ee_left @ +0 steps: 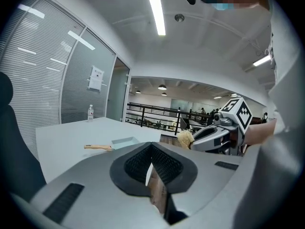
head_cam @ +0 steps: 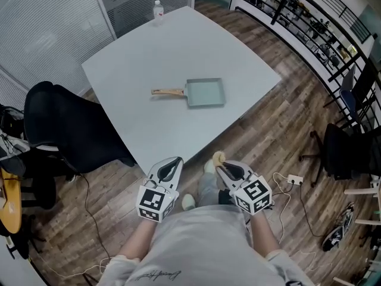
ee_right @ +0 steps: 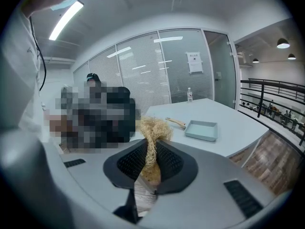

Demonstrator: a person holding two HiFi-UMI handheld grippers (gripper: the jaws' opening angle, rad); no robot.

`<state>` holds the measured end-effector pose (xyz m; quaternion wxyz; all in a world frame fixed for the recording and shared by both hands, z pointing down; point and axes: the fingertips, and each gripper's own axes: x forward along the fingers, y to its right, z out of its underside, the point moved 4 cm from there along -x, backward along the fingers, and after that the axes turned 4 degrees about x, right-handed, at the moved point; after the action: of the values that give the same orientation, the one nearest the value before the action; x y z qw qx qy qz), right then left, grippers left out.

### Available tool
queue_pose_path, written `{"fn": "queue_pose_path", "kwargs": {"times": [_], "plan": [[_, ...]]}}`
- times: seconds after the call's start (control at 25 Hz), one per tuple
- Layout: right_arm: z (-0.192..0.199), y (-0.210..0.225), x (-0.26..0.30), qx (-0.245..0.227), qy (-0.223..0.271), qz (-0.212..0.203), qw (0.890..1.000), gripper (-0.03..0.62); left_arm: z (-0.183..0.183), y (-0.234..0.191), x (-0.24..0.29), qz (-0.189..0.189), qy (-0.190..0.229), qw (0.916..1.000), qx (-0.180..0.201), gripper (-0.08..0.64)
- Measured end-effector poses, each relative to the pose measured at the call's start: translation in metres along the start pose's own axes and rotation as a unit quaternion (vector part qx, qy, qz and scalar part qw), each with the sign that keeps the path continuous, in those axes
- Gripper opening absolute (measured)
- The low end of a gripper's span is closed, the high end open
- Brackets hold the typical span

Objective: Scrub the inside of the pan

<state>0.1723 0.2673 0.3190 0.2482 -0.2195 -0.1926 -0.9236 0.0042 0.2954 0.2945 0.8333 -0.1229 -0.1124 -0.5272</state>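
Pinching a fibrous scrubber (ee_right: 152, 127), right tongs (ee_right: 150, 150) face the rectangular pan (ee_right: 202, 130).

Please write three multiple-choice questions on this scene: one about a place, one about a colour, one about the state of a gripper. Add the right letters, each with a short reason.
1. Where does the pale green rectangular pan lie?
A. on the floor
B. on the light grey table
C. on a stove

2. What colour is the pan's handle?
A. black
B. red
C. light wood

3. What is the state of the right gripper?
A. shut on the straw-coloured fibre scrubber
B. open and empty
C. shut on a spoon

Answers: B, it rests flat on the tabletop; C, the handle shows pale brown wood; A, the fibres are pinched between the closed jaws.
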Motion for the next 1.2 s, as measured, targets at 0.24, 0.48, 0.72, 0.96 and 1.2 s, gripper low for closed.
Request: {"fn": "queue_pose_path", "kwargs": {"times": [0.24,0.48,0.72,0.96,1.2], "plan": [[-0.020,0.045,0.016,-0.004,0.001,-0.008,1.000,0.069,-0.015,-0.014,0.045,-0.004,0.004,1.0000,-0.002,0.011],[-0.057,0.099,0.037,-0.021,0.002,-0.030,0.999,0.069,-0.048,-0.033,0.092,-0.023,0.022,0.9995,0.000,0.012],[-0.090,0.142,0.056,-0.041,0.003,-0.058,0.997,0.069,-0.067,-0.047,0.133,-0.050,0.024,0.9985,-0.003,0.012],[-0.101,0.179,0.069,-0.049,-0.009,-0.077,0.996,0.069,-0.077,-0.053,0.167,-0.065,0.022,0.9976,-0.011,0.012],[-0.110,0.205,0.074,-0.053,-0.016,-0.087,0.995,0.069,-0.086,-0.059,0.191,-0.068,0.020,0.9974,-0.011,0.012]]}}
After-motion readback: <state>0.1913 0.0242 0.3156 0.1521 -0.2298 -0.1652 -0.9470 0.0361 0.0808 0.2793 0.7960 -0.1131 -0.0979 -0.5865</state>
